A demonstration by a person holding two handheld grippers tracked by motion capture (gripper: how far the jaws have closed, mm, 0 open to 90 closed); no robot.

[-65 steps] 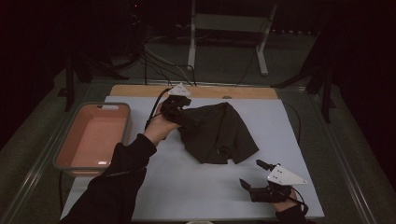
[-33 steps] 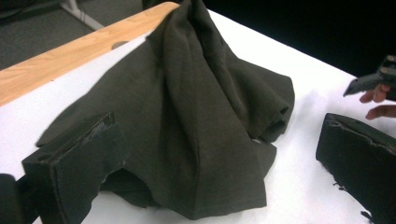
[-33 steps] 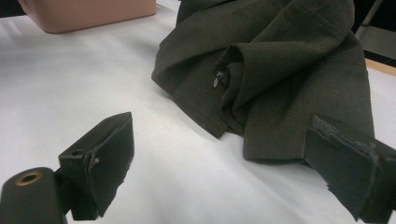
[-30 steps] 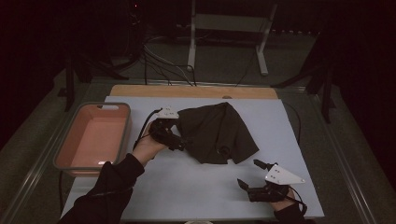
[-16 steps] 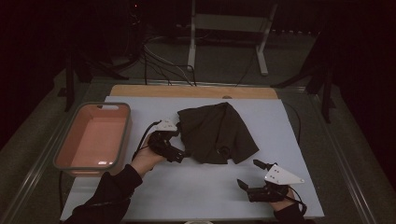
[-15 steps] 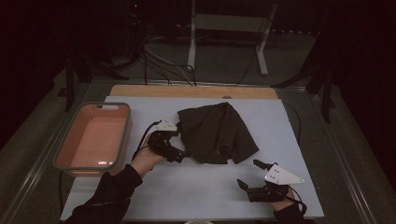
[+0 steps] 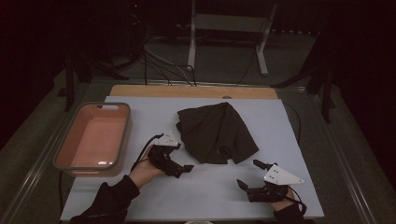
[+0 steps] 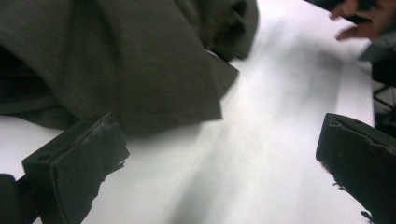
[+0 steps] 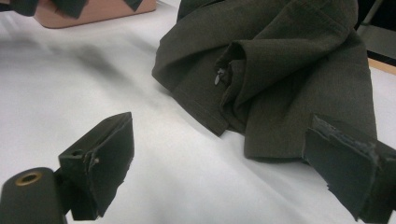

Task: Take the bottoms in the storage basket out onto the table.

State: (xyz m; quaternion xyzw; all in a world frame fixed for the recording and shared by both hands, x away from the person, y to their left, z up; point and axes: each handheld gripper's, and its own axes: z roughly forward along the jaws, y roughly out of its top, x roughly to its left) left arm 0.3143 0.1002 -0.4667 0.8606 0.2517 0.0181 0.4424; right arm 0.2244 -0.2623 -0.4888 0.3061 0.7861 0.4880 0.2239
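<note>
A dark olive garment point(image 7: 215, 133) lies crumpled and partly folded on the white table top point(image 7: 210, 196). My left gripper point(image 7: 181, 157) is just off the garment's near left edge, open, with nothing between its jaws. In the left gripper view the garment point(image 8: 116, 60) fills the upper left, beyond the spread jaws of the left gripper point(image 8: 219, 158). My right gripper point(image 7: 248, 173) rests near the table's front right, open and empty, pointing at the garment's near hem. From the right gripper point(image 9: 219, 163), the garment point(image 9: 280, 70) shows a small zip pull in a fold.
A pink tub point(image 7: 126, 135) with a grey rim stands at the table's left side and looks empty. A wooden strip point(image 7: 191, 91) borders the far edge. Cables and a white stand point(image 7: 194, 28) are on the floor beyond.
The left gripper has let go of the garment's far left corner and drawn back toward the person, now open beside the near left edge. The right gripper has hardly moved.
</note>
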